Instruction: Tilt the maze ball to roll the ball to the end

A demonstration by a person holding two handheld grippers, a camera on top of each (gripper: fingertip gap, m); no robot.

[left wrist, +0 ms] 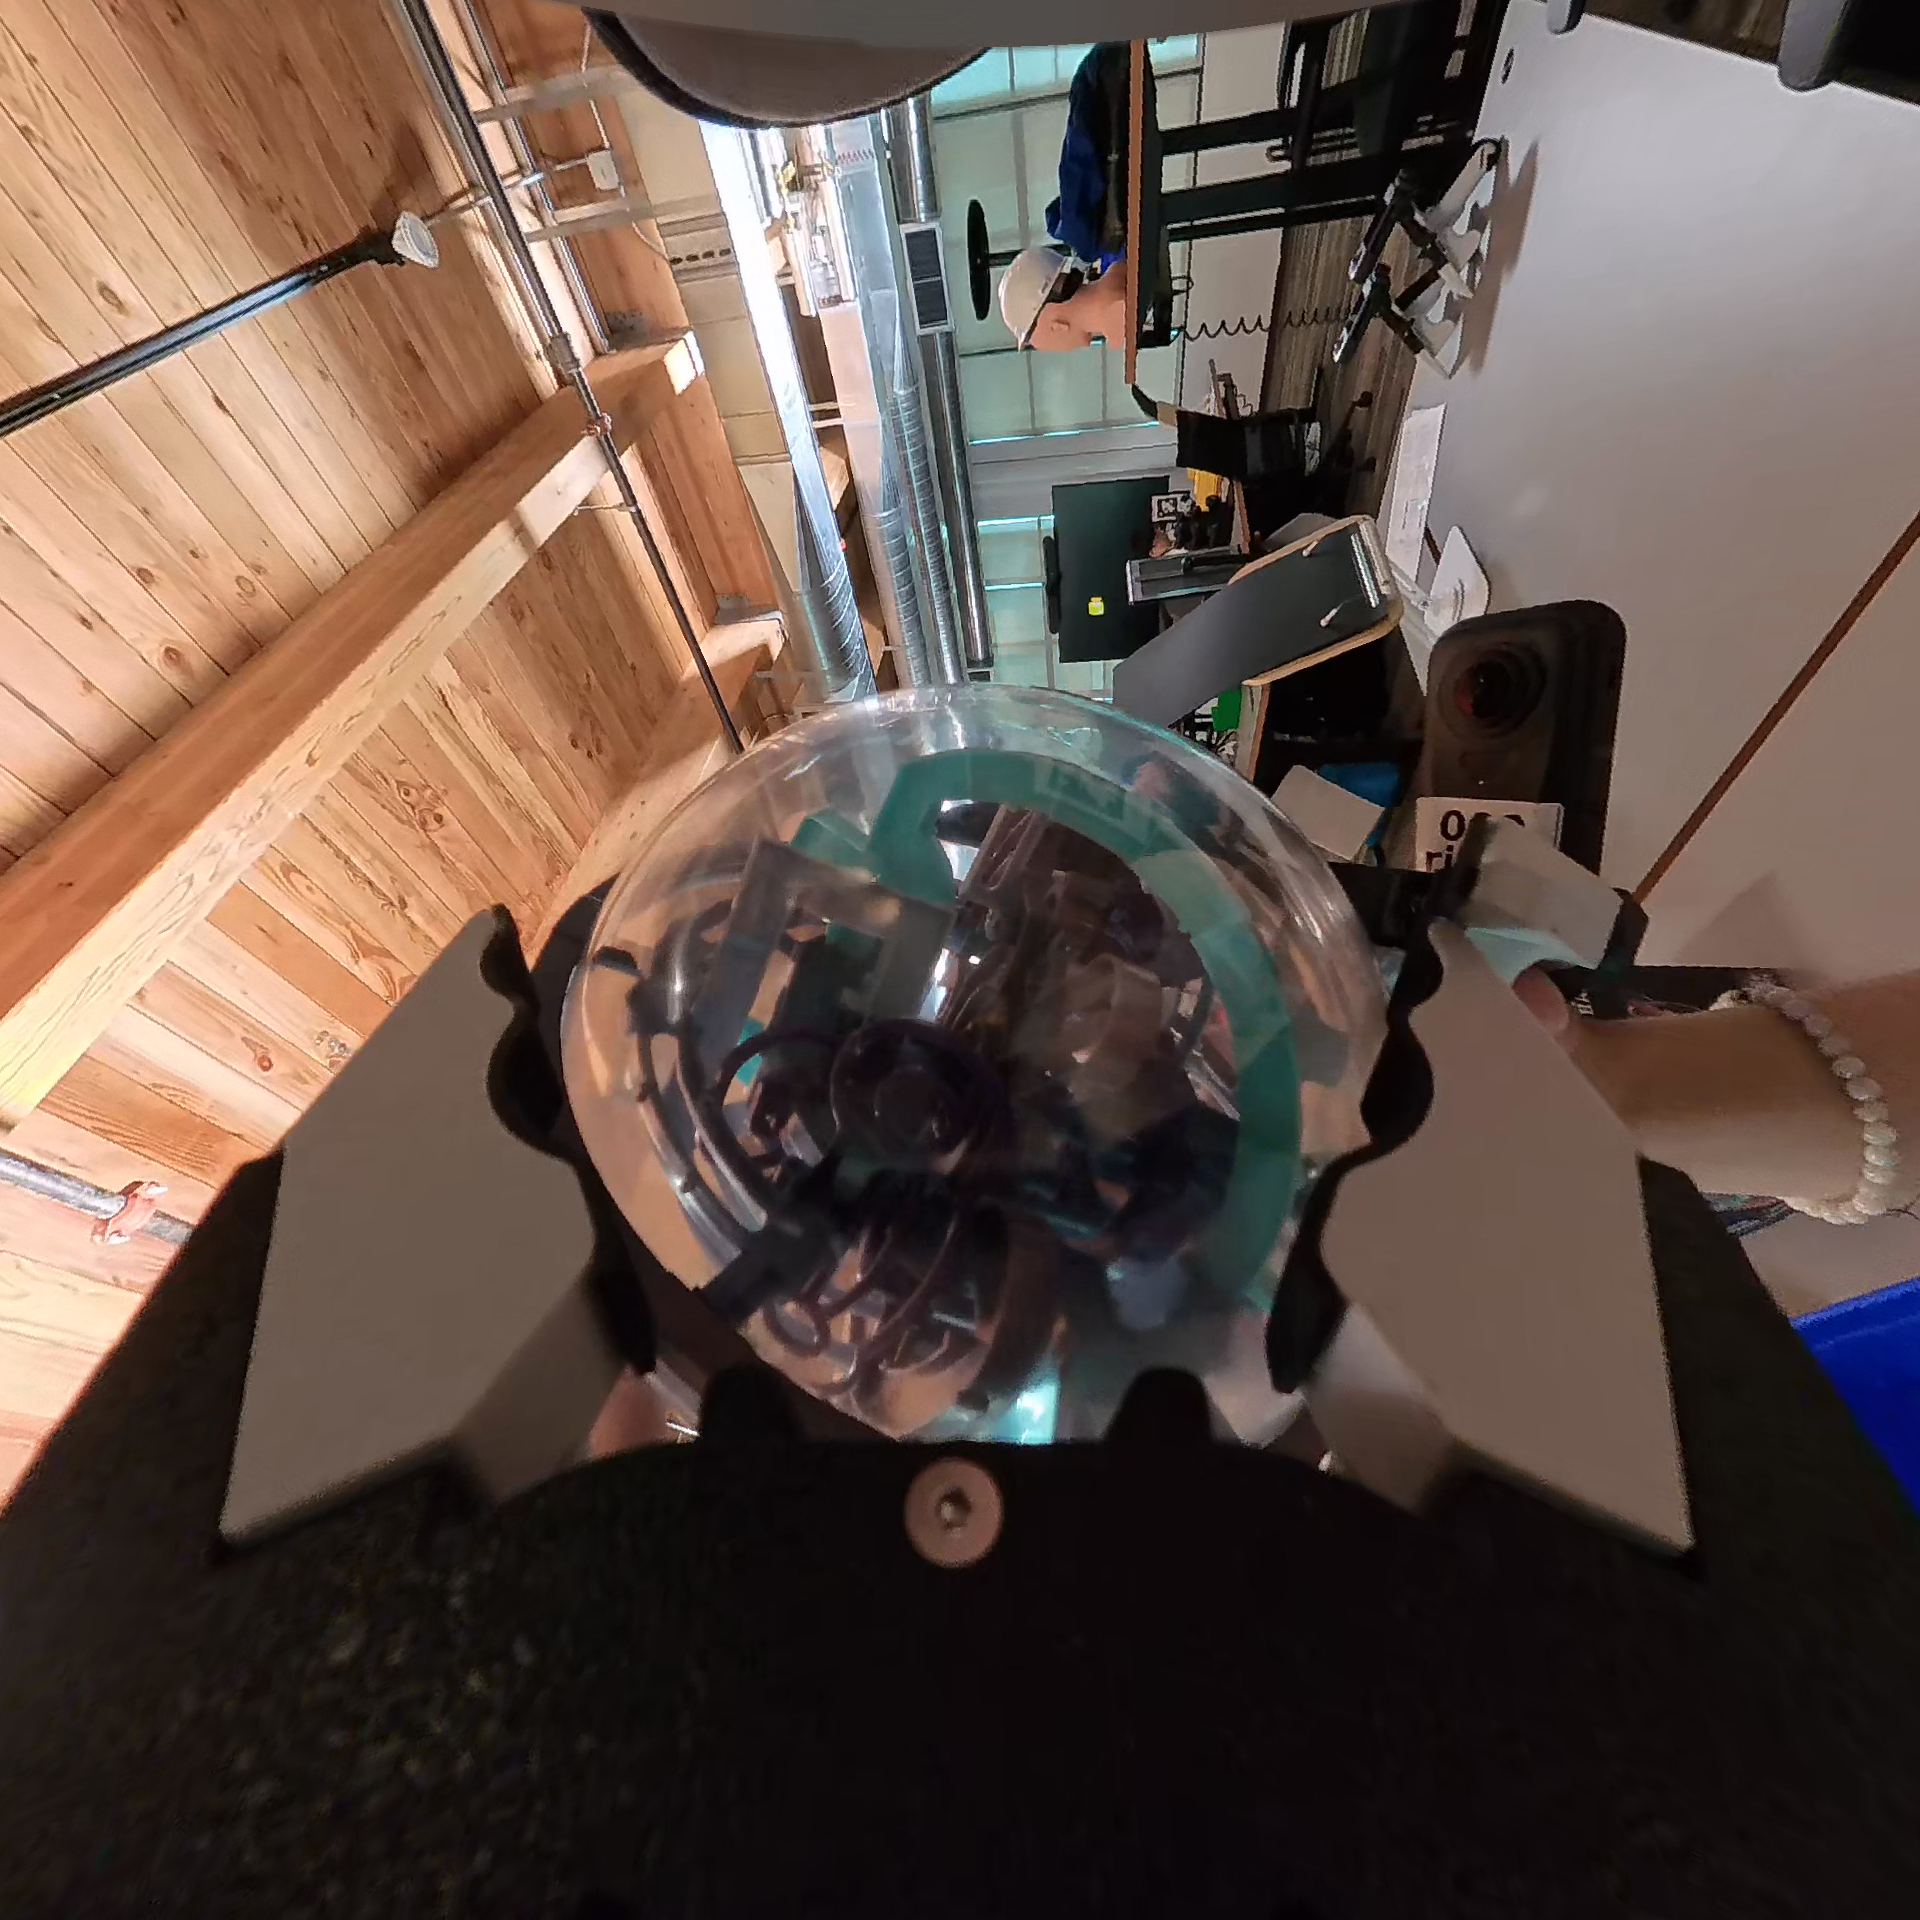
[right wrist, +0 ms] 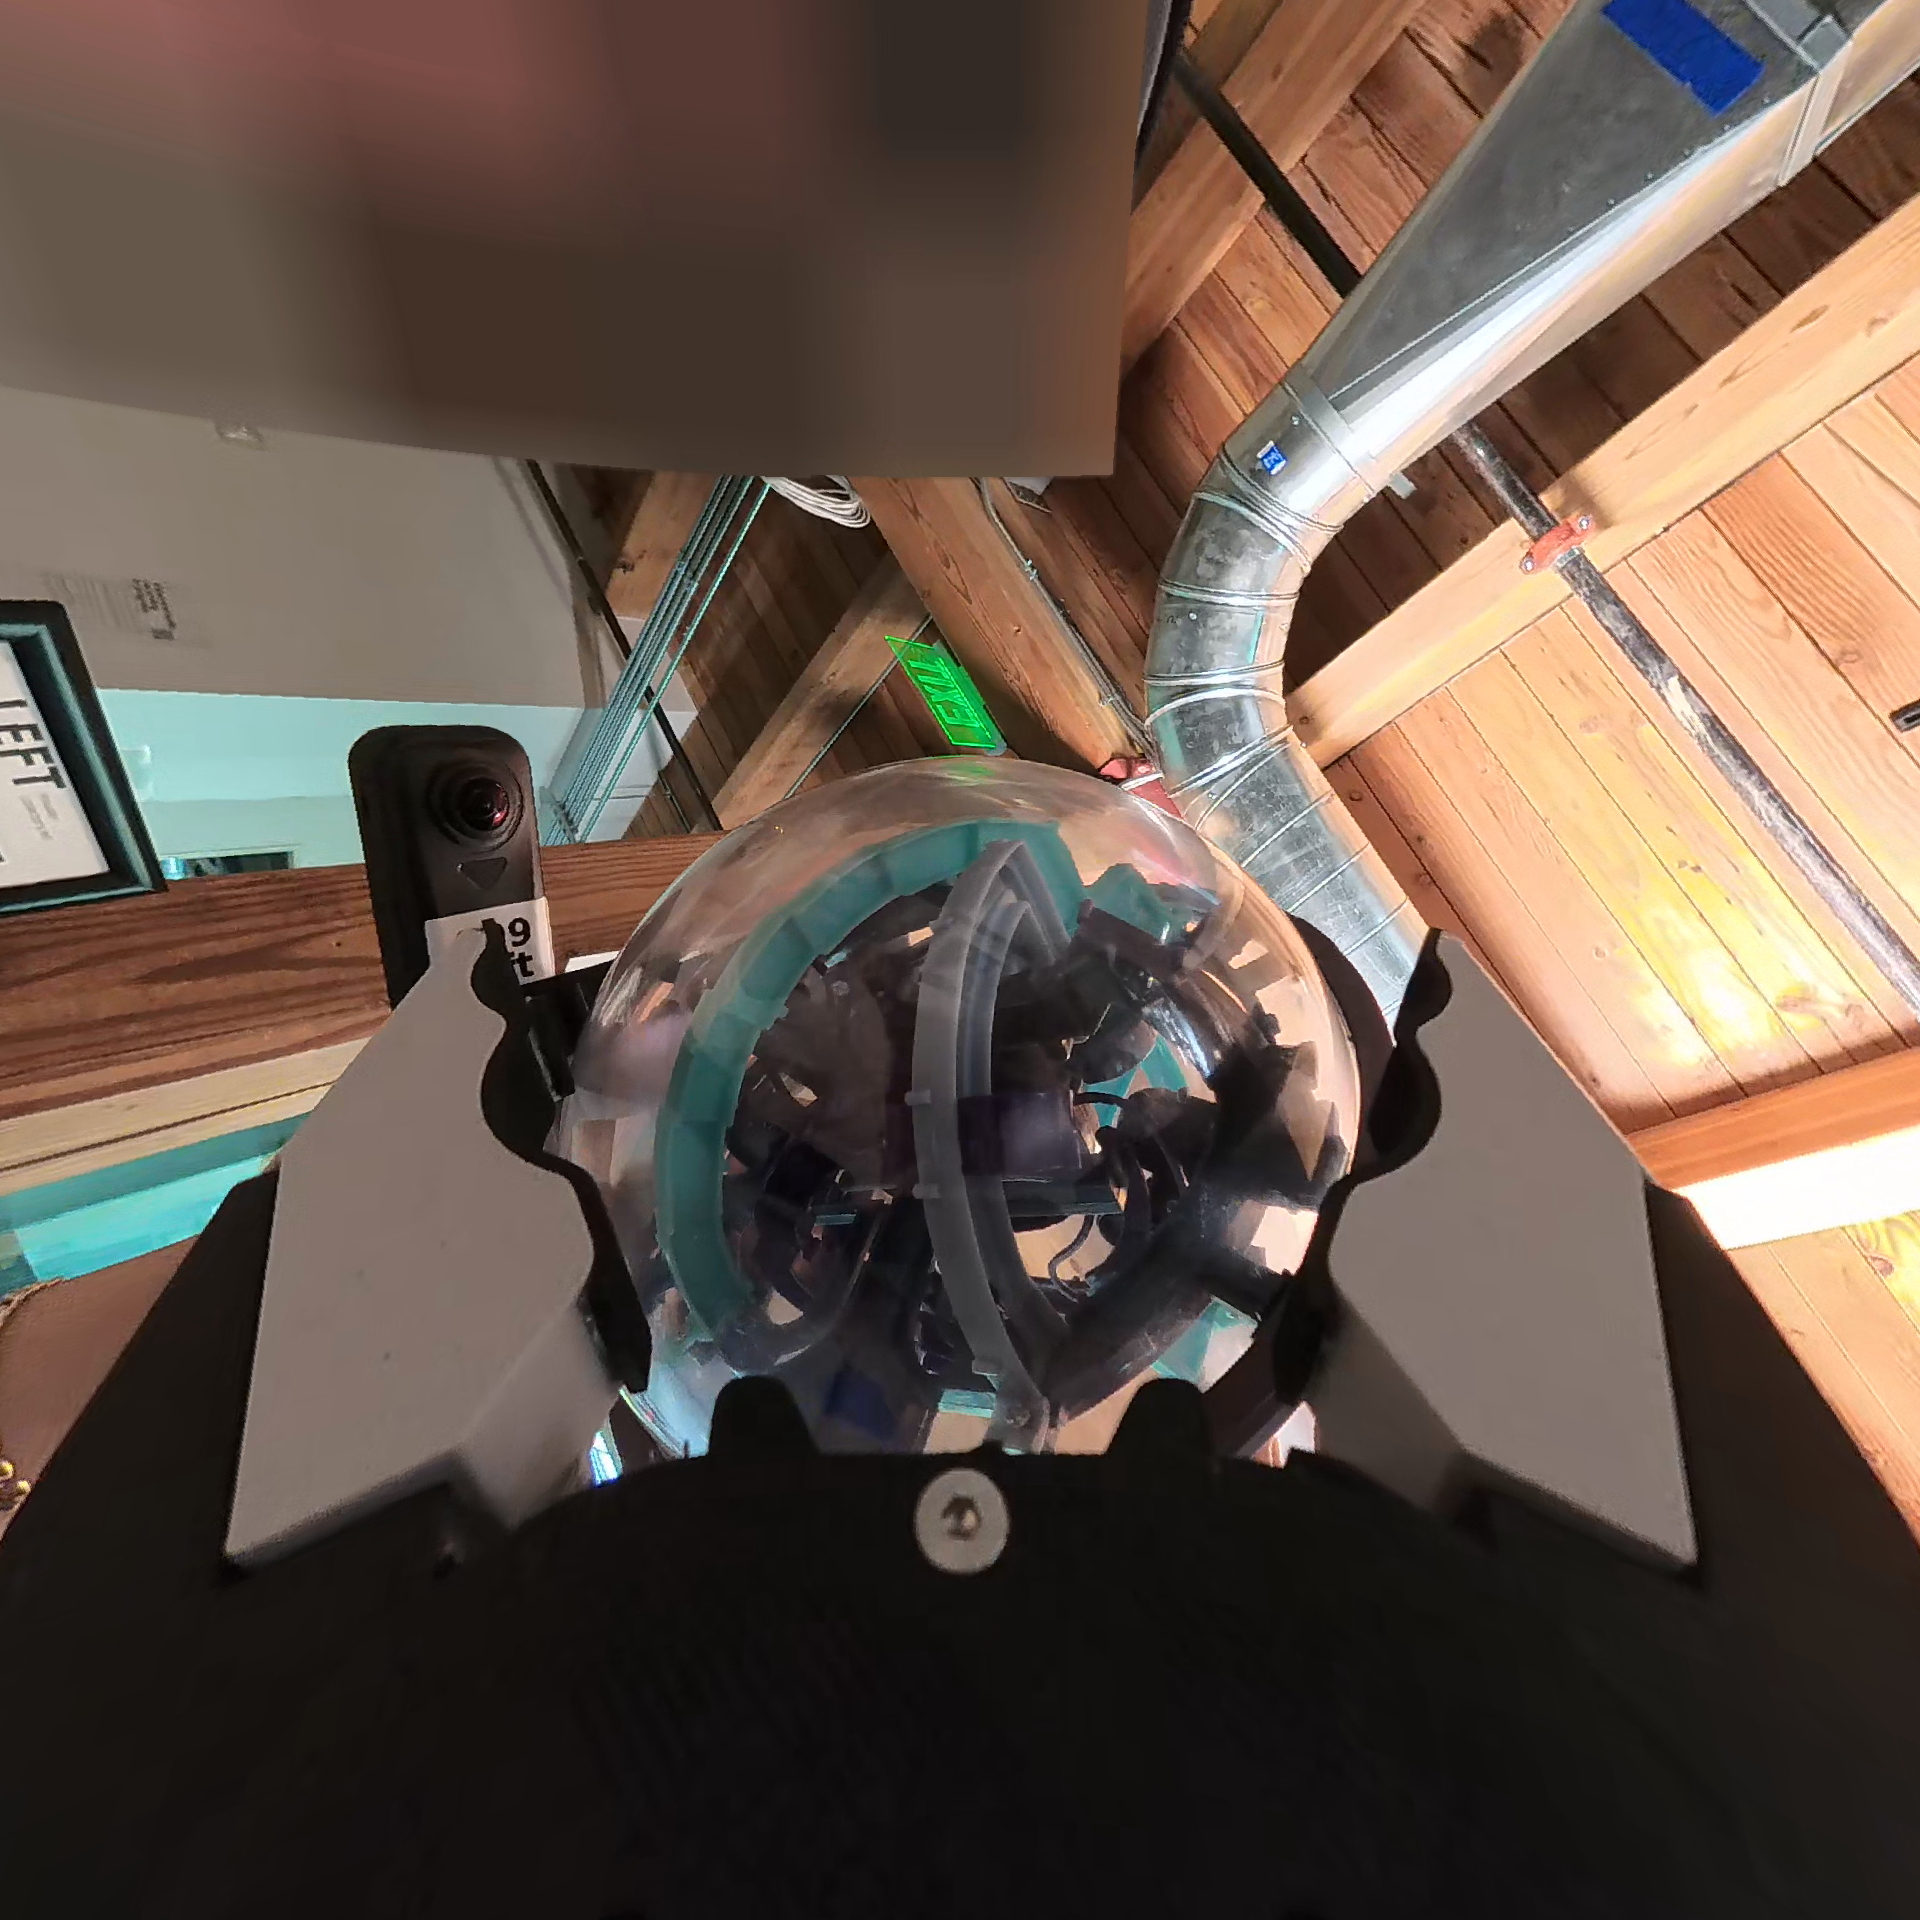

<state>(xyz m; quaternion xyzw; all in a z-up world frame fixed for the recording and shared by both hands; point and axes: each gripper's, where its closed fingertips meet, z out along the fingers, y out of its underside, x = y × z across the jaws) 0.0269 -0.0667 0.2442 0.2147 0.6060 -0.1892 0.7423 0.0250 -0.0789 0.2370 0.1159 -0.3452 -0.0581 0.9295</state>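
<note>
Clear maze ball (left wrist: 935, 1060), teal-and-grey tracks inside

the maze ball (left wrist: 935, 1060) is a clear shell around teal, grey and dark purple tracks. each gripper (right wrist: 961, 1049) has grey fingers (right wrist: 416, 1247) with black wavy pads. ceiling planks (left wrist: 260, 468) are knotty orange-brown; the duct (right wrist: 1236, 707) is silver.

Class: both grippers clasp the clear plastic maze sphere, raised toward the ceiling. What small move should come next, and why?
Probably a slight, slow tilt by both grippers together. The clear plastic maze sphere sits between the left gripper and right gripper; the small ball cannot be made out among the teal tracks.
</note>
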